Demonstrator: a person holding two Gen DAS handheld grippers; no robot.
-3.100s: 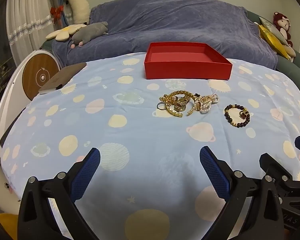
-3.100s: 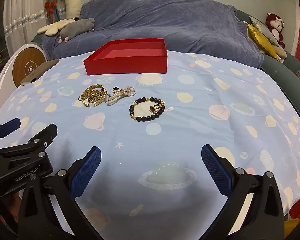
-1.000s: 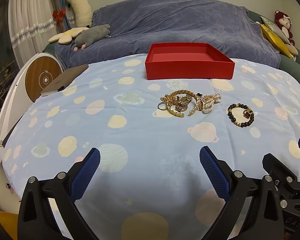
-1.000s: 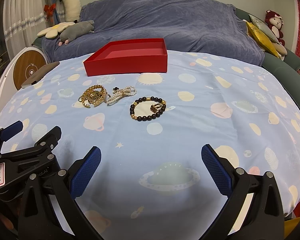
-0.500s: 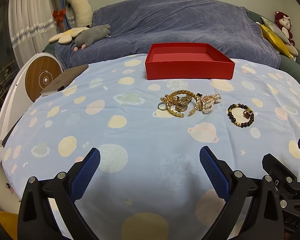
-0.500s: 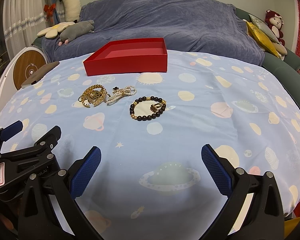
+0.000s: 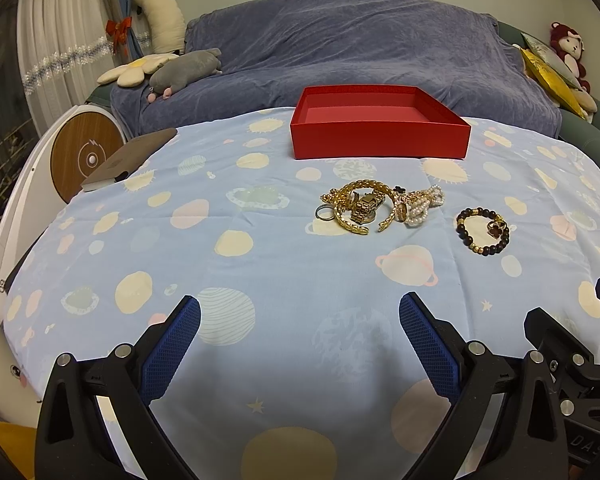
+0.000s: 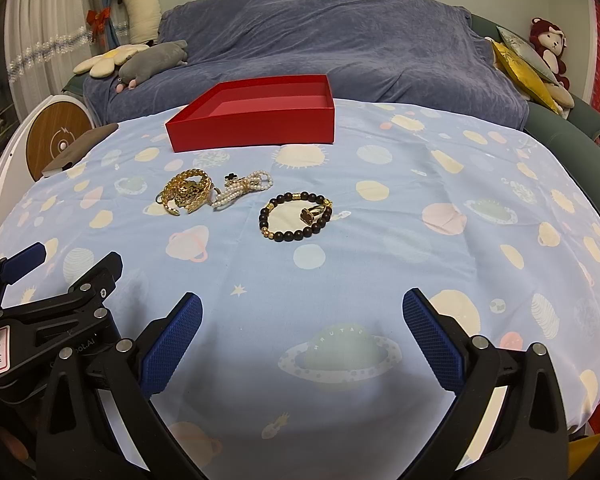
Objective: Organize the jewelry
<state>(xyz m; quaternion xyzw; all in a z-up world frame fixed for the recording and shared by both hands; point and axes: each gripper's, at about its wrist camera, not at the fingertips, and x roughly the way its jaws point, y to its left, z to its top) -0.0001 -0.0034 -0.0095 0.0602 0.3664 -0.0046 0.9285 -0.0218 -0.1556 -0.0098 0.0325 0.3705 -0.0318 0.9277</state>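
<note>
We see the jewelry lying on a light blue tablecloth (image 7: 260, 264) printed with planets. A gold chain pile (image 7: 356, 206) sits near the middle of the cloth, with a small ring (image 7: 323, 213) touching its left edge. A pearl bracelet (image 7: 422, 204) lies against the right side of the gold pile. A dark bead bracelet (image 8: 296, 217) lies apart from these, to the right, and a ring with a brown stone (image 8: 312, 213) rests inside its loop, touching the beads.

Behind the jewelry stands a red box (image 7: 380, 136), open at the top, and we see nothing inside it. It is near the gold pile but not touching.

The left gripper (image 7: 299, 336) hovers over the near part of the cloth, its jaws spread wide and holding nothing. The right gripper (image 8: 302, 332) is beside it, also wide apart and holding nothing.

A brown flat object (image 7: 132, 156) lies at the left edge of the table. Beyond the table is a sofa under a blue-grey cover (image 7: 360, 52), with plush toys (image 7: 180, 70) on it.
</note>
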